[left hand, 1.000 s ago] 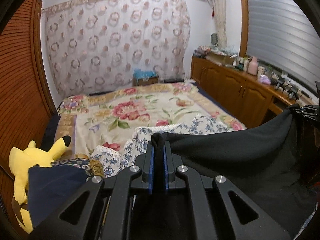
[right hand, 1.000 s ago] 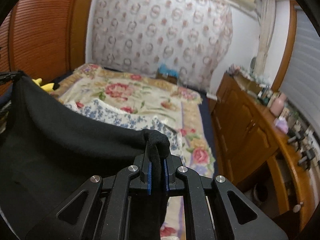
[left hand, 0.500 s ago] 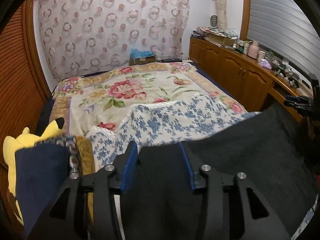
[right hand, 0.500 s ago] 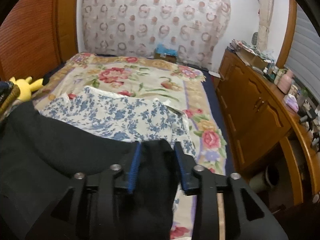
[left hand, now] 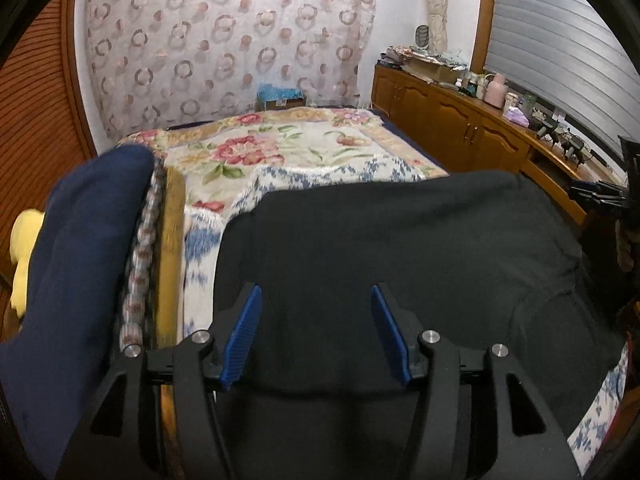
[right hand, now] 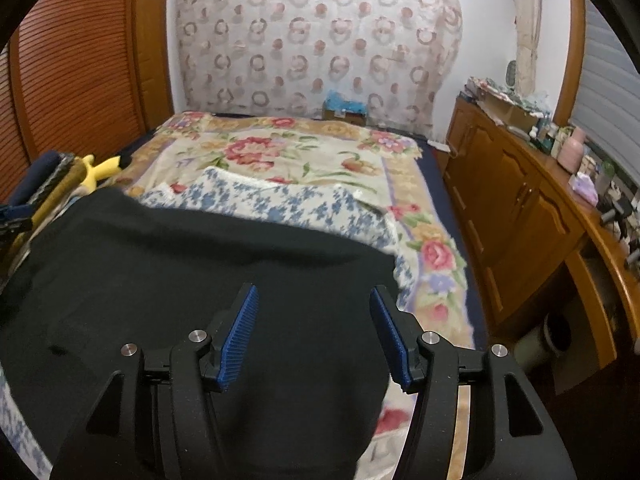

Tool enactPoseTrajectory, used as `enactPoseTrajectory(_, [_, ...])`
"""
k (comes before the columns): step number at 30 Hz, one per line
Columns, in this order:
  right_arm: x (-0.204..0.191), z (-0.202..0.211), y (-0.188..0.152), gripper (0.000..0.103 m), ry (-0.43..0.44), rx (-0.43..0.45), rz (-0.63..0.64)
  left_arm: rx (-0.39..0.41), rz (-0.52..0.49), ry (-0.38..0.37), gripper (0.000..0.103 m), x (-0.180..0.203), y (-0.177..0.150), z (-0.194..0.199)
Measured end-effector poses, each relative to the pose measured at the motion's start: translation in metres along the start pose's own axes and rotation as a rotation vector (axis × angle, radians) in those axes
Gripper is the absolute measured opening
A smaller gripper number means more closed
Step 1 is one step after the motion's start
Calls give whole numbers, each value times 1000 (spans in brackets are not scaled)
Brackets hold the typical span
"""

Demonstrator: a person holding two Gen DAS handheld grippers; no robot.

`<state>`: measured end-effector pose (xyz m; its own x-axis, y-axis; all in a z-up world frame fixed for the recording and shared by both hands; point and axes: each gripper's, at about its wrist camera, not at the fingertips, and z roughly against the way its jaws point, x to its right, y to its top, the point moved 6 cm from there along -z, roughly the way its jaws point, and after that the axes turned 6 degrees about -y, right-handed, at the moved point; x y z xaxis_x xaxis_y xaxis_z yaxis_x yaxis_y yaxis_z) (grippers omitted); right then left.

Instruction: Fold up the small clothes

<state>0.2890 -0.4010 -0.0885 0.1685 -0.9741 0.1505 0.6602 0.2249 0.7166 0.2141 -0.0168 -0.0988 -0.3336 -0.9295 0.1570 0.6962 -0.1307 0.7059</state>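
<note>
A black garment (left hand: 400, 240) lies spread flat on the bed, over a blue-flowered white cloth (left hand: 304, 176). My left gripper (left hand: 316, 312) hovers over its near left part, its jaws opening wide, blue pads (left hand: 244, 332) clear of the fabric. In the right wrist view the same black garment (right hand: 180, 264) fills the lower left, and my right gripper (right hand: 314, 312) stands over its near right corner, jaws also opening, pads (right hand: 386, 332) not pressing anything. The other gripper shows at the right edge of the left view (left hand: 600, 196).
A stack of folded clothes, navy on top (left hand: 80, 248), rises at the left beside a yellow plush toy (left hand: 24, 240). The floral bedspread (right hand: 304, 152) stretches to the curtain. A wooden cabinet (right hand: 520, 208) with clutter runs along the right.
Both grippers were shut on the black garment's upper corners, holding it up. They lowered it forward onto the bed and let go; both jaws now stand apart.
</note>
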Motion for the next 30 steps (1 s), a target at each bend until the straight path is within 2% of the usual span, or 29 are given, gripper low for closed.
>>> enactPoseTrajectory(8, [-18,16,-55,59,11,-61,-3,-54,44,20,56,0,-42,-2])
enactPoseTrajectory(14, [-19,20,-80,59,17,-97,-25,-88,67,31,56,-2,-57,-10])
enactPoseTrajectory(24, [-35,16,-109,59,57,-139,-18,-107,101,20,56,-6,-56,-21])
enactPoseTrajectory(30, [-28,25,-111,59,70,-128,-46,-106,127,4,56,-8,-48,-27])
